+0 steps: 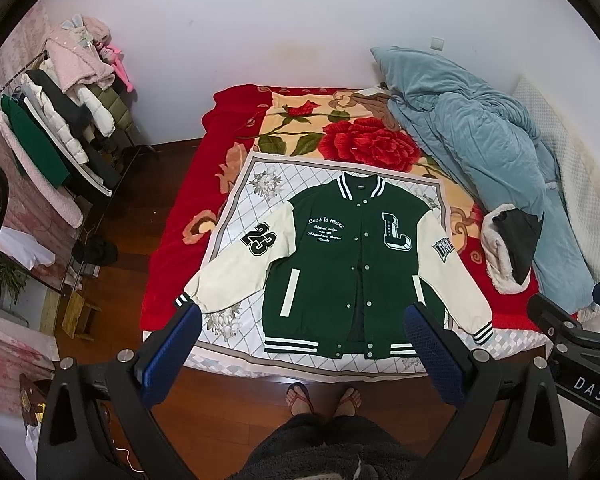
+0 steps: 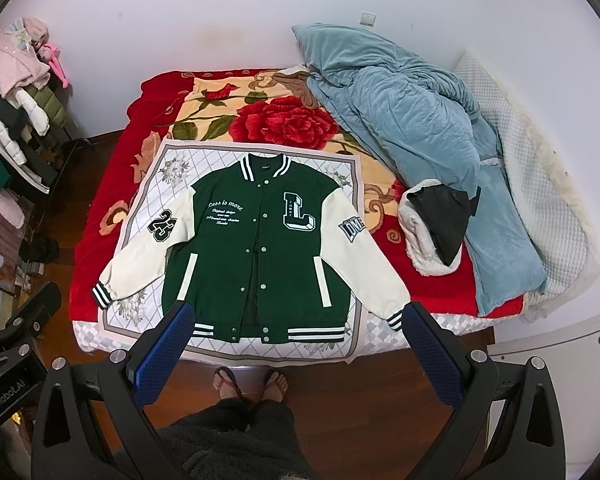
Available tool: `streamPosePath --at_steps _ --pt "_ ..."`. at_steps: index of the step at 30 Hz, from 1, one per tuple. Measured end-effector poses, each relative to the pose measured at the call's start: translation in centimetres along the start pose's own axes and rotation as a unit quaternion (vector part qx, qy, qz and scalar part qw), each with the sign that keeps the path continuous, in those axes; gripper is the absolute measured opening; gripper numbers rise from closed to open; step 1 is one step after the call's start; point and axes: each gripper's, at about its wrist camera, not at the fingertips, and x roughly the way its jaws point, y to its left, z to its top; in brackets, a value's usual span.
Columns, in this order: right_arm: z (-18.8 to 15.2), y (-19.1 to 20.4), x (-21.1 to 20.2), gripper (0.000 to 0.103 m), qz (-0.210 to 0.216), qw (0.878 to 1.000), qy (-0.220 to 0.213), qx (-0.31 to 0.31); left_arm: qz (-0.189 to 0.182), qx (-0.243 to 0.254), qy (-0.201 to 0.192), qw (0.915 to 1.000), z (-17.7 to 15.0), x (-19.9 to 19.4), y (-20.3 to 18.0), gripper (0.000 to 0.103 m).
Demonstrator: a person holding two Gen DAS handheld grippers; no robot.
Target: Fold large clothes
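A green varsity jacket (image 1: 340, 264) (image 2: 256, 248) with cream sleeves lies flat, front up, on a white patterned cloth (image 1: 236, 208) (image 2: 156, 184) at the near end of the bed. Both sleeves spread out to the sides; the striped hem faces me. My left gripper (image 1: 302, 318) hangs open above the near edge, its blue pads (image 1: 180, 344) framing the hem and holding nothing. My right gripper (image 2: 298, 316) is also open and empty, held above the hem. Part of the right gripper's body (image 1: 572, 344) shows in the left wrist view.
A red rose blanket (image 1: 340, 136) covers the bed. A blue quilt (image 2: 420, 128) and a fleece-lined garment (image 2: 436, 224) lie along the right. A loaded clothes rack (image 1: 60, 128) stands left. A person's feet in sandals (image 2: 252, 384) stand on the wooden floor at the bed's edge.
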Motion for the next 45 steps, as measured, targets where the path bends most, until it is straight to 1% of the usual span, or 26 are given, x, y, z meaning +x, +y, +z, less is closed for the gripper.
streamPosePath --at_steps 20,45 --pt "0.26 0.18 0.03 0.103 -0.002 1.000 0.001 -0.002 -0.001 0.001 0.002 1.0000 -0.06 -0.36 0.03 0.103" --pt "0.77 -0.13 -0.09 0.103 -0.003 1.000 0.001 -0.001 -0.002 0.003 0.003 1.0000 0.79 0.48 0.46 0.103"
